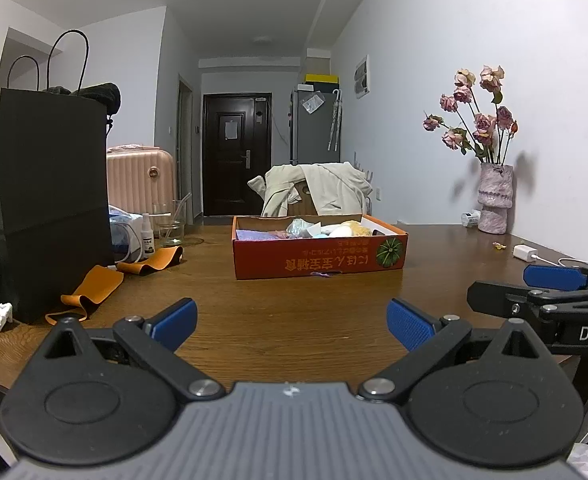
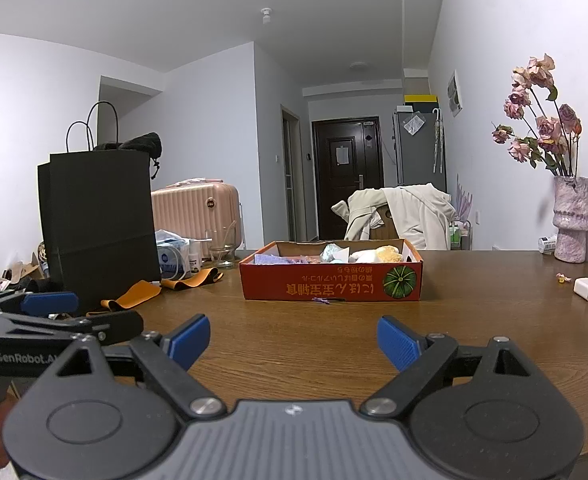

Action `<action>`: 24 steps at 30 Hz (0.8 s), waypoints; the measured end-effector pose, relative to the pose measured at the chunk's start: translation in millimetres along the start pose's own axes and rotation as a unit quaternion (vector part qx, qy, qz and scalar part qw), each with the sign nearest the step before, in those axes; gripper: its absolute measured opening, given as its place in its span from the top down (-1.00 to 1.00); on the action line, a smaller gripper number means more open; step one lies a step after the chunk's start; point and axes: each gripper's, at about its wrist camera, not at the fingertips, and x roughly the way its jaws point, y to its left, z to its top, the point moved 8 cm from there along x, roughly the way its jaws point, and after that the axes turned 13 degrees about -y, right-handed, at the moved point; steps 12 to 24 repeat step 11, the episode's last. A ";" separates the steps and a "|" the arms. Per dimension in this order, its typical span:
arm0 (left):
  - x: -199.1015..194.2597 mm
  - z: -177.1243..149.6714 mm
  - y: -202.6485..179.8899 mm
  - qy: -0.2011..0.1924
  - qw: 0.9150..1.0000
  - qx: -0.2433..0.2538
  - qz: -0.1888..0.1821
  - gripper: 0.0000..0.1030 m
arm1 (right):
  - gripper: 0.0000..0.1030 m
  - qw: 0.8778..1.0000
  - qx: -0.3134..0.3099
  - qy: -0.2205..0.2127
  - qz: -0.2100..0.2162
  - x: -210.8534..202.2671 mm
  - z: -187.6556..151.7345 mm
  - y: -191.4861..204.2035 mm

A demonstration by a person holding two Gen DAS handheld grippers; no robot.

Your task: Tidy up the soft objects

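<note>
A long wooden table (image 1: 294, 320) fills the foreground. At its left stands a tall black paper bag (image 1: 50, 200). In the middle sits a shallow orange cardboard box (image 1: 318, 256) with the soft objects (image 1: 346, 229) piled inside. The left gripper (image 1: 292, 322) and right gripper (image 2: 293, 342) hang side by side over bare wood well short of the box, both spread wide and empty. Orange bands (image 1: 94, 290) lie beside the bag.

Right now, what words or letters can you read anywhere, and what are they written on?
"GenRobot.AI" on the side of the left gripper.
"DAS", cut off at the picture's edge, on the side of the right gripper.
Orange box: yellow characters printed upside down beside a pumpkin picture, too unclear to read.
Small white spray bottle: label too small to read.
</note>
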 end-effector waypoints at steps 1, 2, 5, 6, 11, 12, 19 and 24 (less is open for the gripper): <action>-0.1 0.1 0.0 -0.001 1.000 0.001 0.000 -1.00 | -0.76 1.000 0.000 0.001 0.000 -0.2 -0.7 0.2; -0.6 0.2 -0.7 -0.001 1.000 0.001 0.000 -1.00 | -0.76 1.000 0.000 0.001 0.000 0.4 -0.2 0.0; -1.6 0.6 -1.6 -0.004 1.000 0.002 0.000 -1.00 | -0.76 1.000 0.000 0.001 0.000 0.4 -0.4 0.0; -1.7 0.5 -1.6 -0.004 1.000 0.001 0.000 -1.00 | -0.76 1.000 0.000 0.001 0.000 0.2 -0.8 0.1; -2.6 3.3 -2.0 -0.012 1.000 -0.002 -0.005 -1.00 | -0.76 1.000 0.002 0.000 0.000 0.5 -0.3 0.1; -2.6 3.3 -2.0 -0.012 1.000 -0.002 -0.005 -1.00 | -0.76 1.000 0.002 0.000 0.000 0.5 -0.3 0.1; -2.6 3.3 -2.0 -0.012 1.000 -0.002 -0.005 -1.00 | -0.76 1.000 0.002 0.000 0.000 0.5 -0.3 0.1; -2.6 3.3 -2.0 -0.012 1.000 -0.002 -0.005 -1.00 | -0.76 1.000 0.002 0.000 0.000 0.5 -0.3 0.1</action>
